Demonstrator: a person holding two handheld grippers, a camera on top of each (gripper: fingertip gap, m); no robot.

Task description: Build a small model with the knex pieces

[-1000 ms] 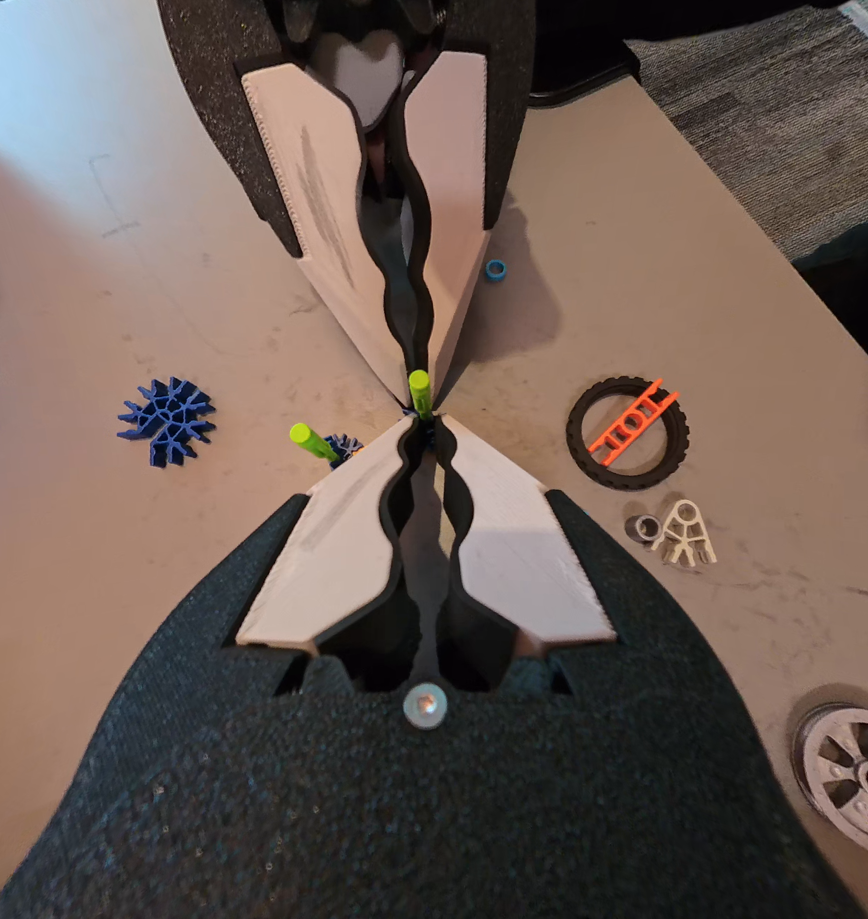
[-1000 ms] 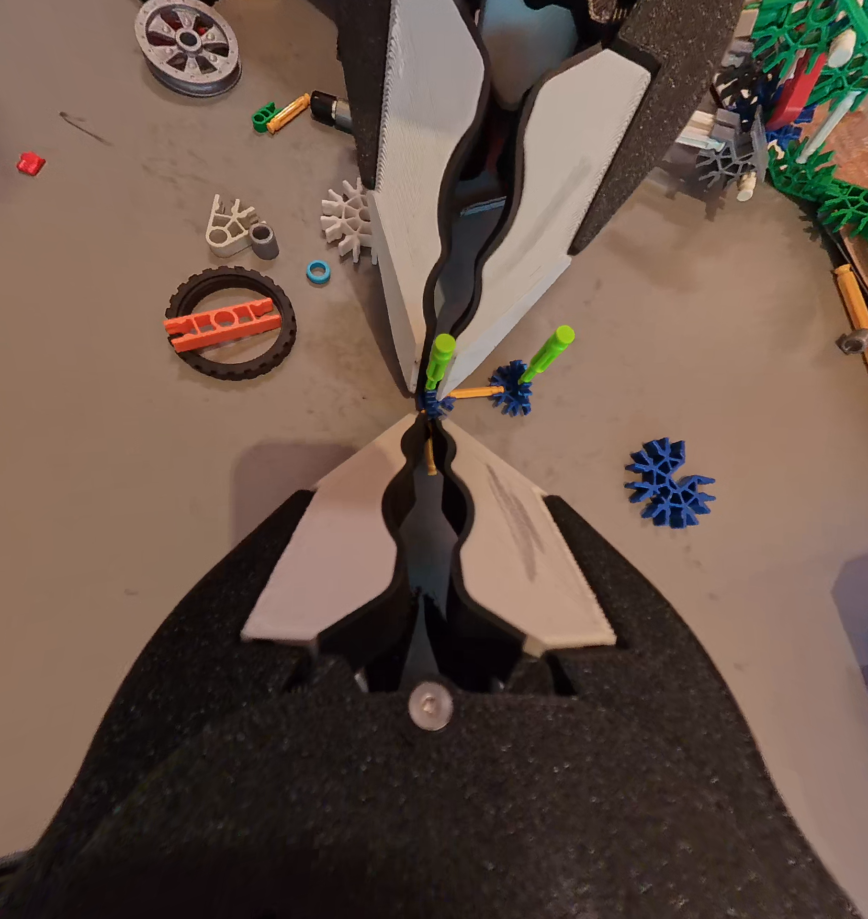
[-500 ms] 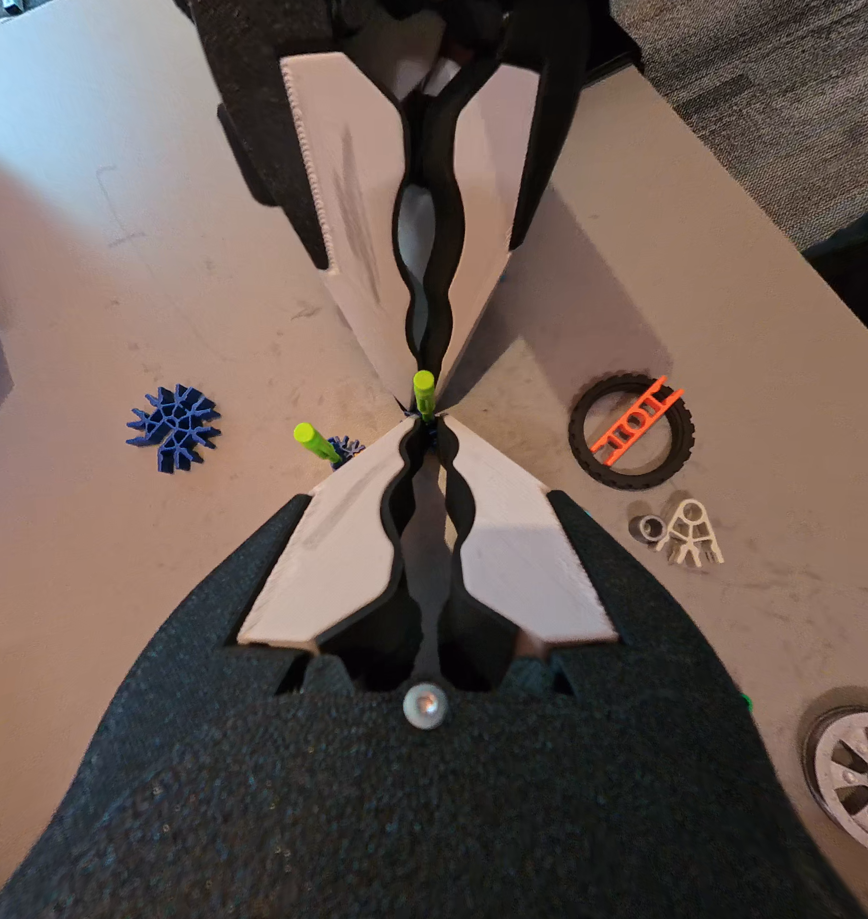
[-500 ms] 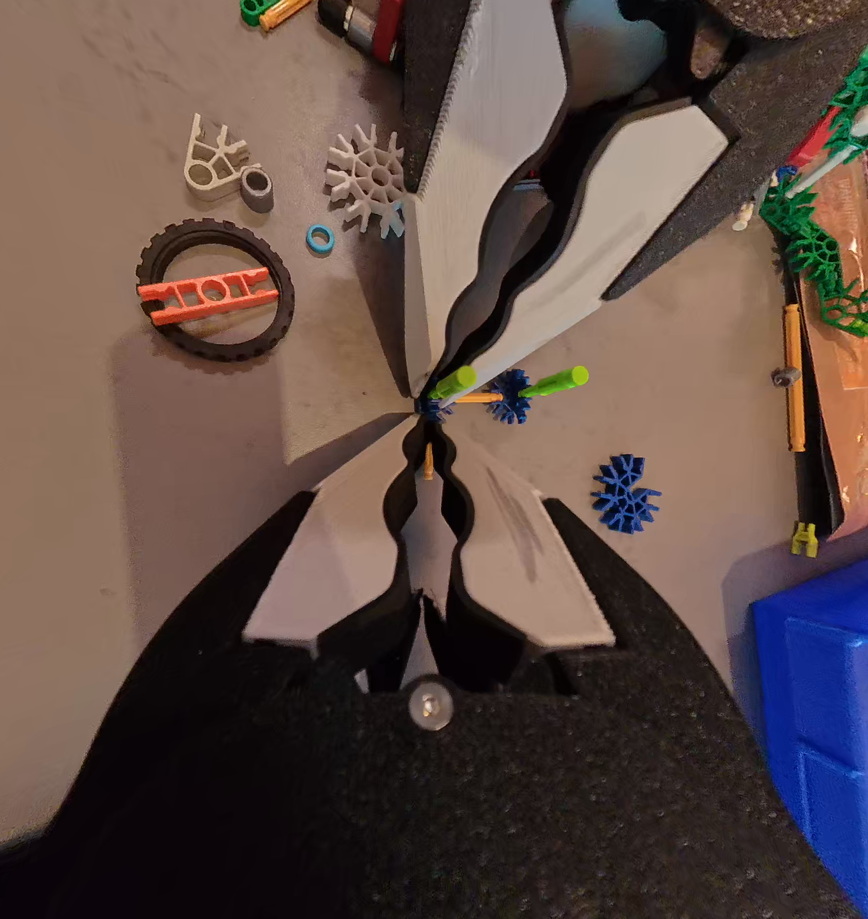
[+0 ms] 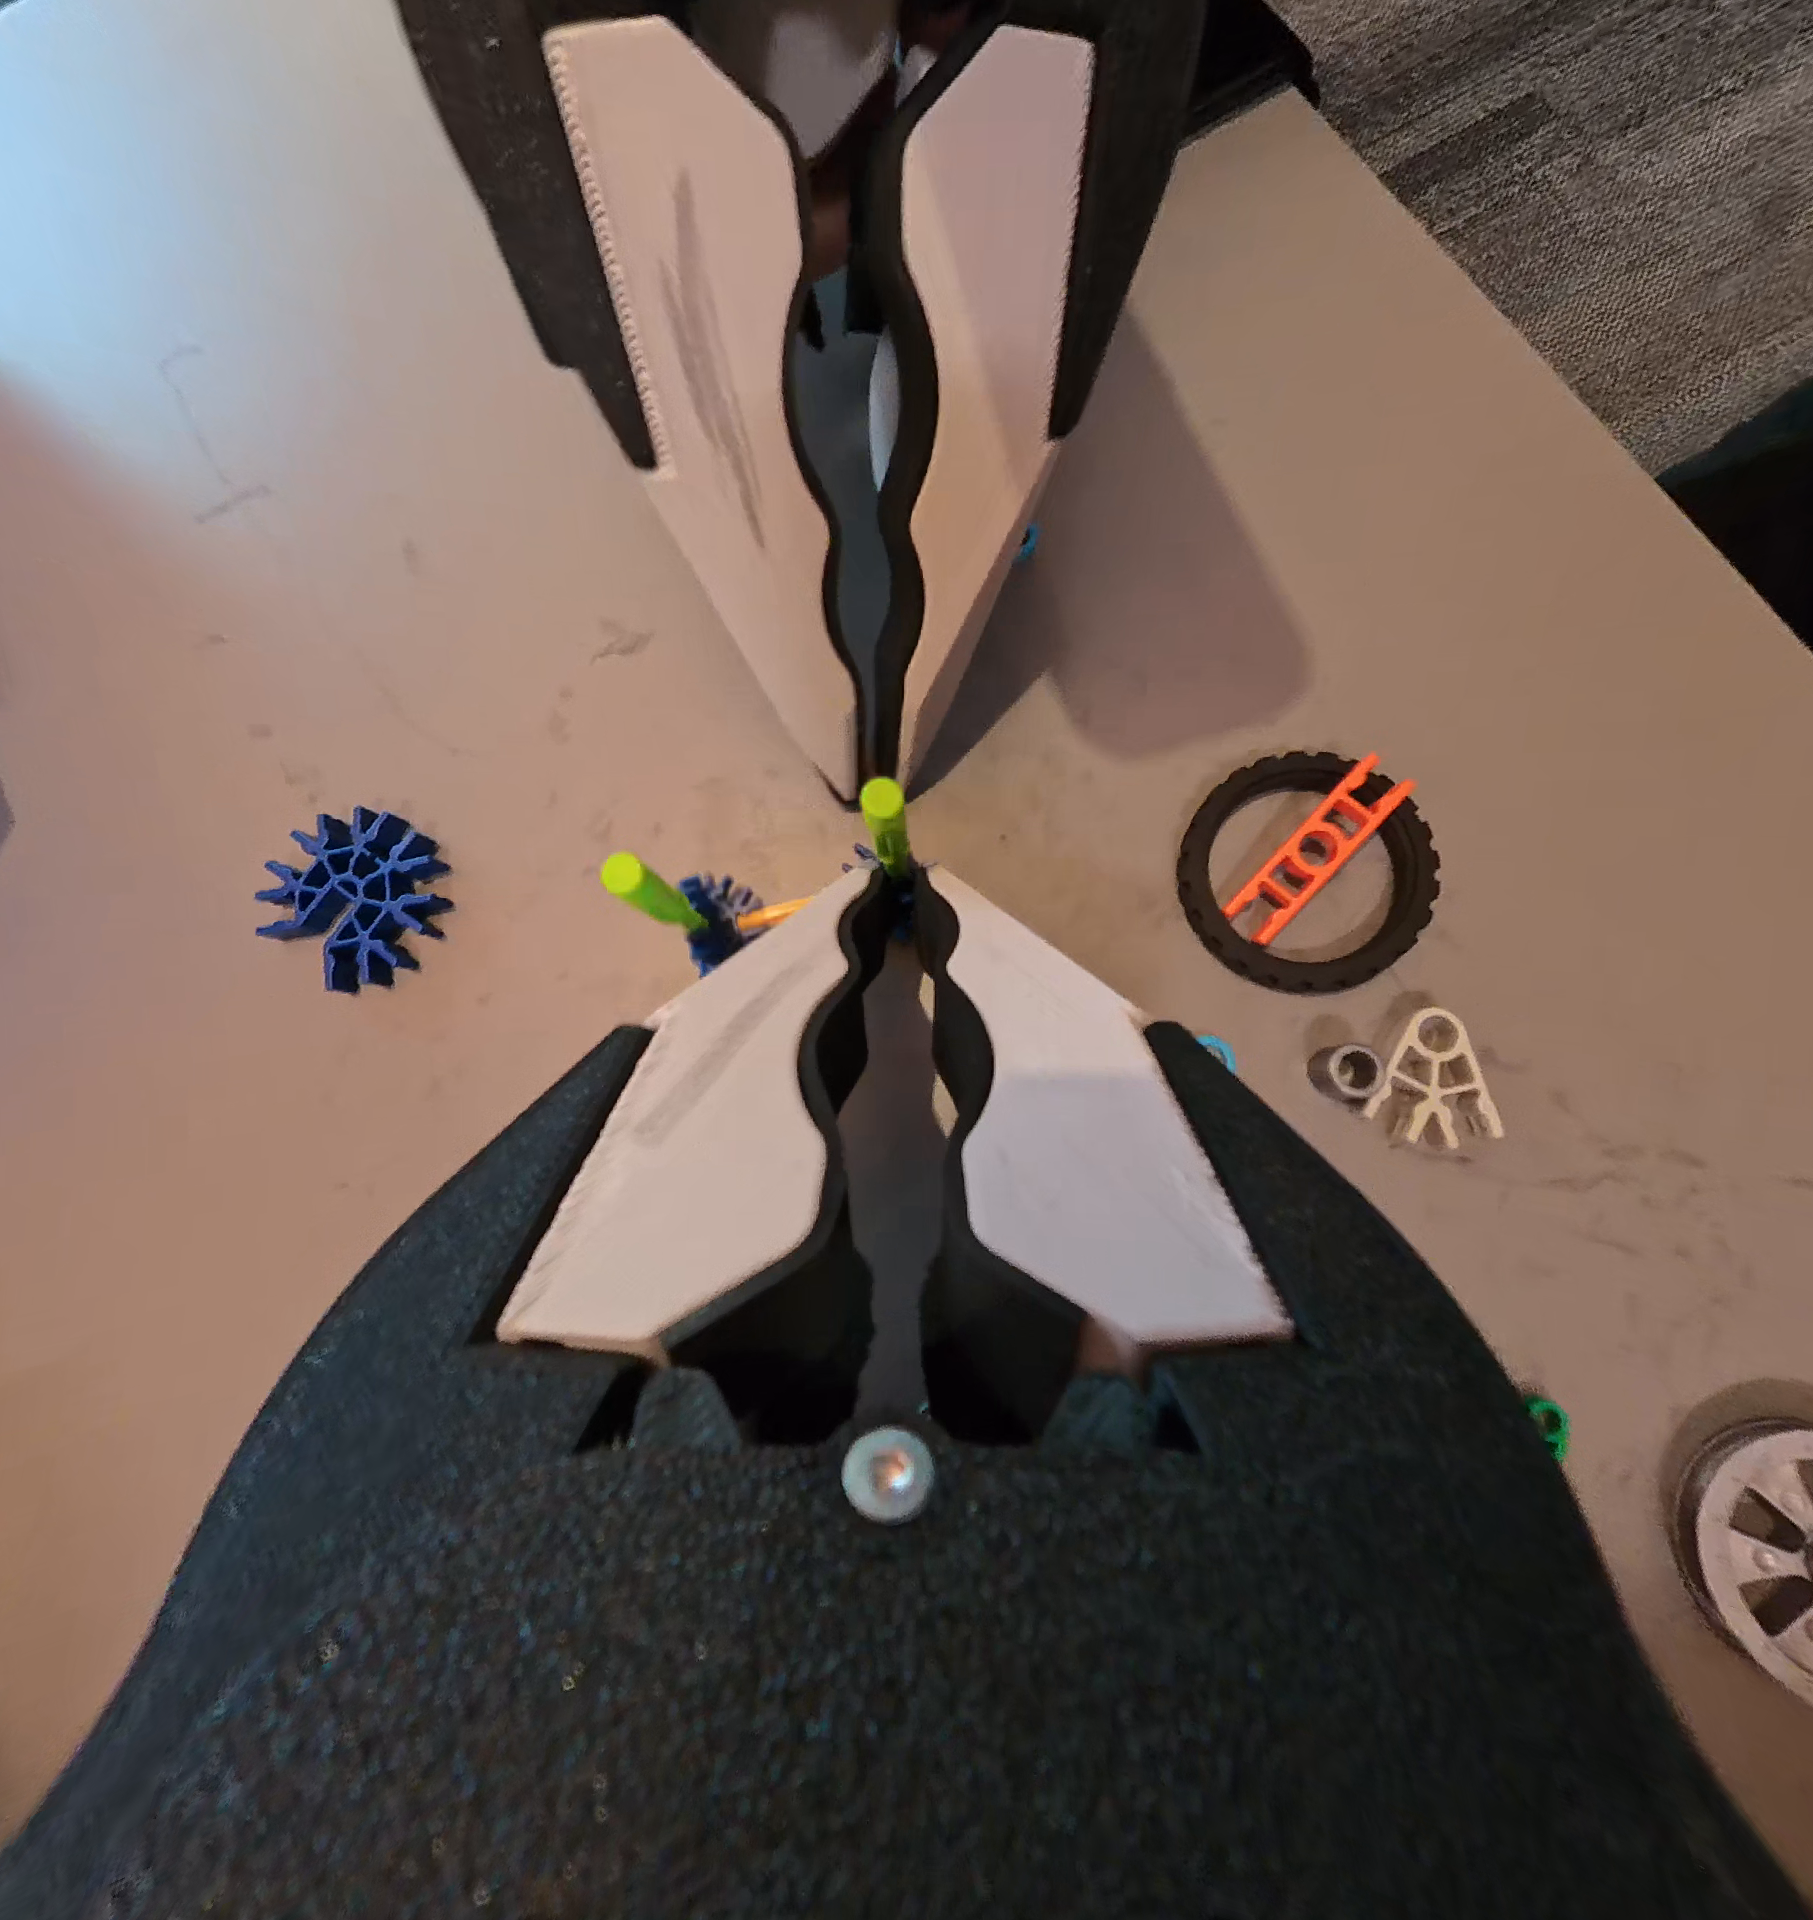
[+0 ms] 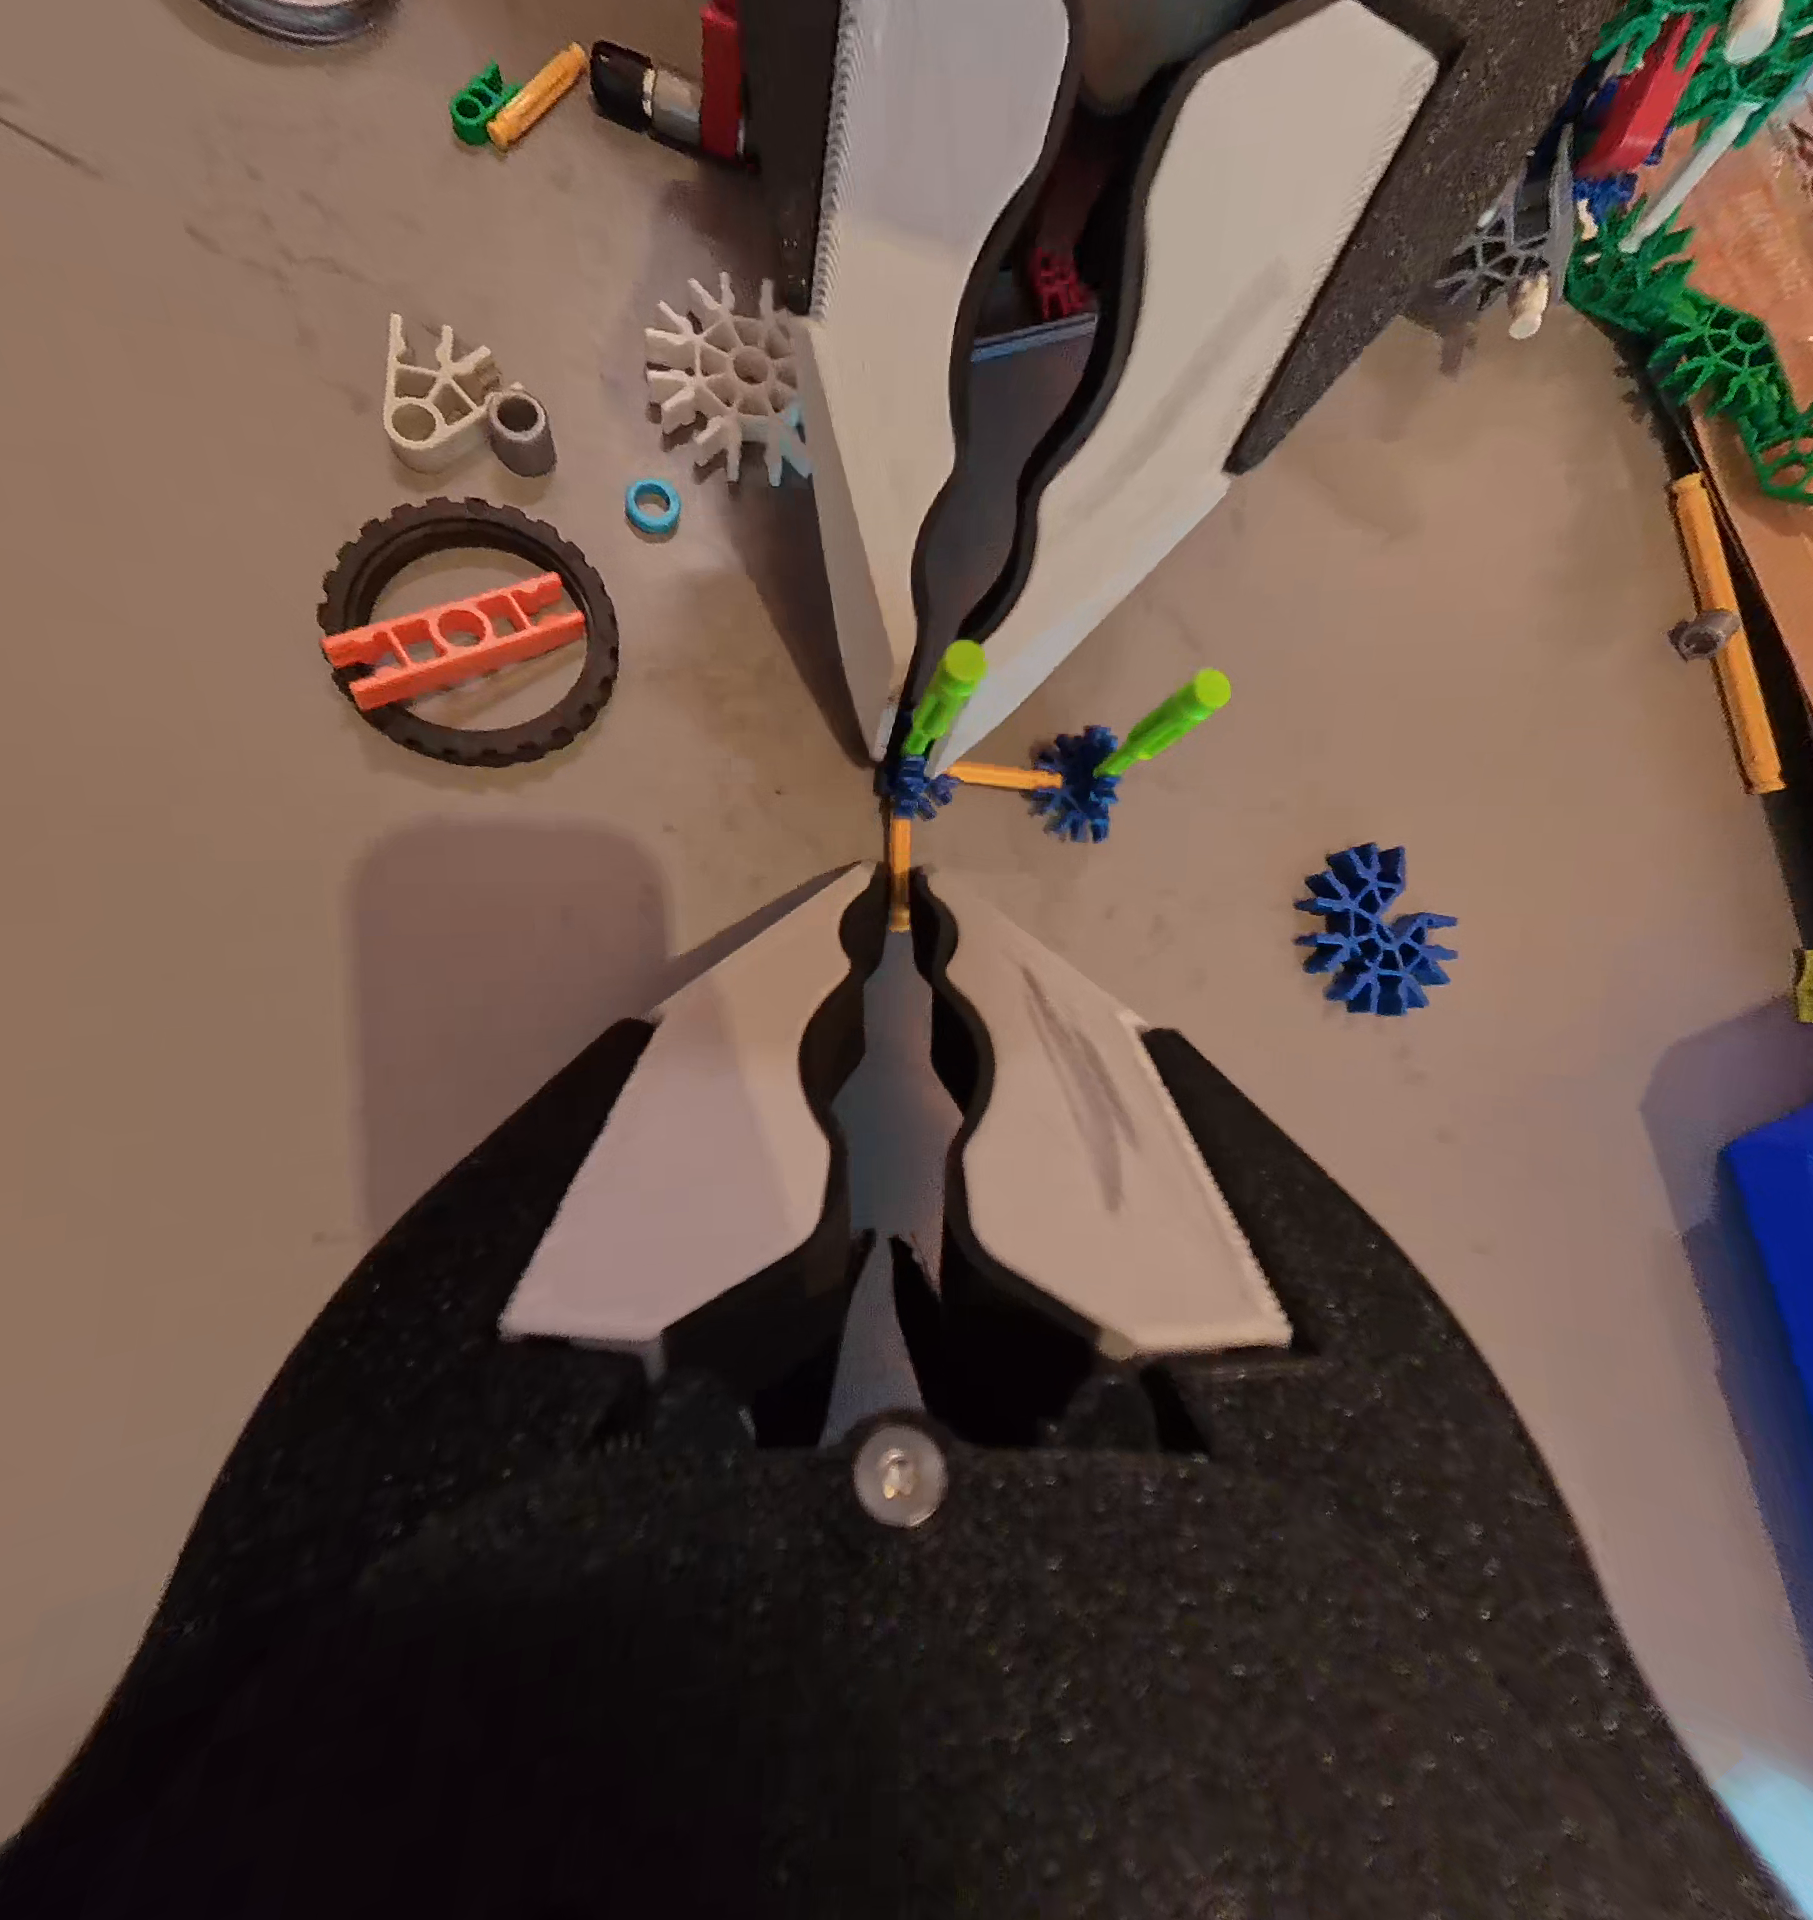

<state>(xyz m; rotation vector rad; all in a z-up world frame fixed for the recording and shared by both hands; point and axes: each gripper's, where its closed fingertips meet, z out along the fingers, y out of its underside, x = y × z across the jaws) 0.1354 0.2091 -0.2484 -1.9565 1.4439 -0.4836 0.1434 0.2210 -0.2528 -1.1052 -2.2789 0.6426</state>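
A small assembly is held just above the tan table (image 5: 258, 1195): two blue snowflake connectors, each with a lime-green rod, joined by an orange rod (image 6: 995, 774). My left gripper (image 5: 891, 896) is shut on one blue connector (image 6: 912, 784), which carries a green rod (image 5: 881, 821). My right gripper (image 6: 897, 883) faces it tip to tip and is shut on a short orange rod (image 6: 900, 868) that runs into that connector. The second connector (image 6: 1073, 779) with its green rod (image 6: 1167, 717) hangs off to the side and also shows in the left wrist view (image 5: 715, 920).
A loose blue connector (image 6: 1375, 930) lies nearby. A black tyre holding an orange piece (image 6: 466, 634), a beige connector (image 6: 429, 400), a white snowflake connector (image 6: 725, 384) and a blue ring (image 6: 653, 507) lie on the table. A grey wheel (image 5: 1785, 1558), a blue bin (image 6: 1806, 1299) and a green model (image 6: 1712, 343) stand at the sides. Less than 4 cm separates the two grippers' tips.
The right gripper has swung round and backed off a little, so more of the short orange rod shows between its tips and the connector. The left gripper keeps its hold.
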